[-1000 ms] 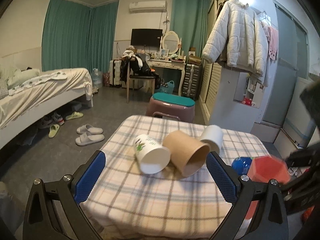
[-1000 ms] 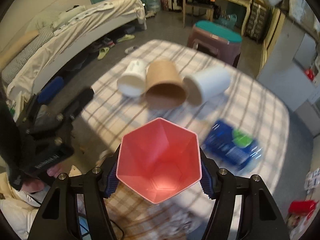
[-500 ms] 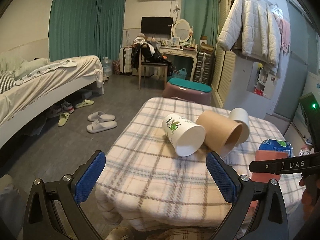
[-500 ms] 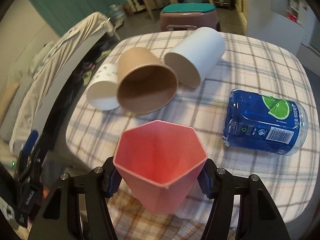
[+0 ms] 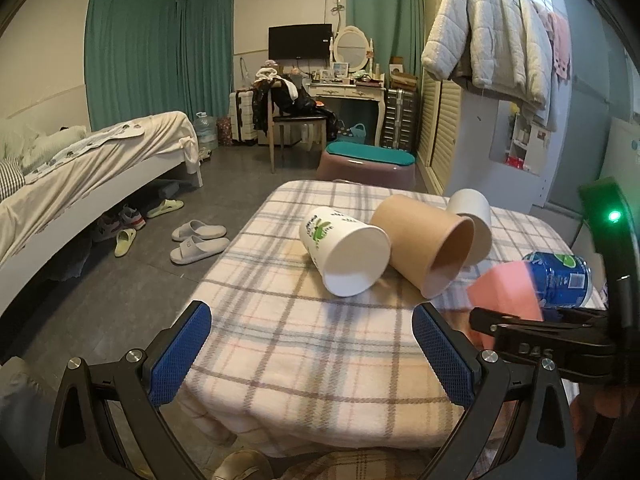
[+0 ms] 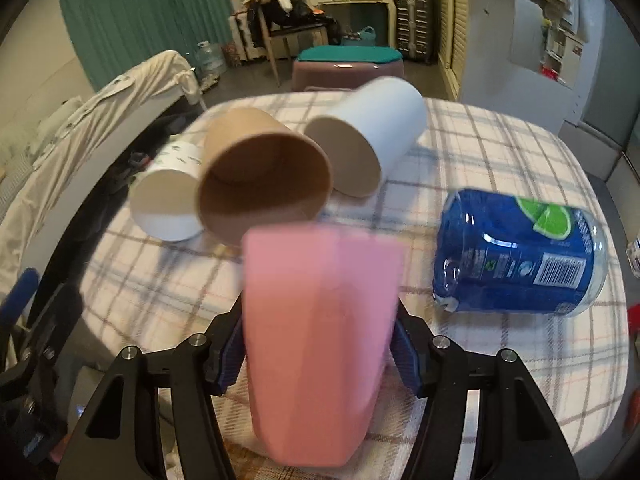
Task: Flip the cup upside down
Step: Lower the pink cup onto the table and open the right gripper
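Note:
My right gripper (image 6: 318, 350) is shut on a pink faceted cup (image 6: 320, 336). The cup is tipped with its mouth turned away from the camera, over the near edge of the plaid table (image 6: 500, 160). In the left wrist view the pink cup (image 5: 506, 290) shows at the right, held by the right gripper's fingers (image 5: 532, 322). My left gripper (image 5: 312, 354) is open and empty, low at the table's near edge. The pink cup is blurred with motion.
Three cups lie on their sides on the table: a white printed one (image 5: 344, 252), a brown paper one (image 5: 428, 246) and a plain white one (image 5: 472, 220). A blue can (image 6: 520, 252) lies at the right. A bed (image 5: 80, 168) stands at the left, a stool (image 5: 368, 164) behind the table.
The right gripper has rotated the pink cup: its open mouth faced the camera before, now its outer wall does. The left gripper has shifted left and back a little.

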`<action>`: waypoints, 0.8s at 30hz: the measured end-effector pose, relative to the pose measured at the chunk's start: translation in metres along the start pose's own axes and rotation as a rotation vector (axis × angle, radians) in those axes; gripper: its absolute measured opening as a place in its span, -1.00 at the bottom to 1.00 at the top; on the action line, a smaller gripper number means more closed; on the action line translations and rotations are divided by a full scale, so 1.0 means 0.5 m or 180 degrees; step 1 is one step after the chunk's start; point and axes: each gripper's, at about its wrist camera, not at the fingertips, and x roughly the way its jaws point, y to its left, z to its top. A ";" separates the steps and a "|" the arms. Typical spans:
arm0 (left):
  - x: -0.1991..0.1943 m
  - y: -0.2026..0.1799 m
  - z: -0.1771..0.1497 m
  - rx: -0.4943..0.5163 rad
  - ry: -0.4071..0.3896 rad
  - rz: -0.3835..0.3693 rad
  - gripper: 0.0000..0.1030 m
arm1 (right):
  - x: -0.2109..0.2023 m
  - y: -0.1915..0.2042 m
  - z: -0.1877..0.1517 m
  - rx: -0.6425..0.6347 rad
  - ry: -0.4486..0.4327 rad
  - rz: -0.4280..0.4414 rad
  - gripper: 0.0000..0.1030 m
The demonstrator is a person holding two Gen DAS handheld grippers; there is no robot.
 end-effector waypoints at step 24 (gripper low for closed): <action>-0.058 -0.149 0.011 0.0219 -0.0191 -0.0243 1.00 | -0.254 -0.144 -0.074 0.0140 -0.1220 -0.0278 0.78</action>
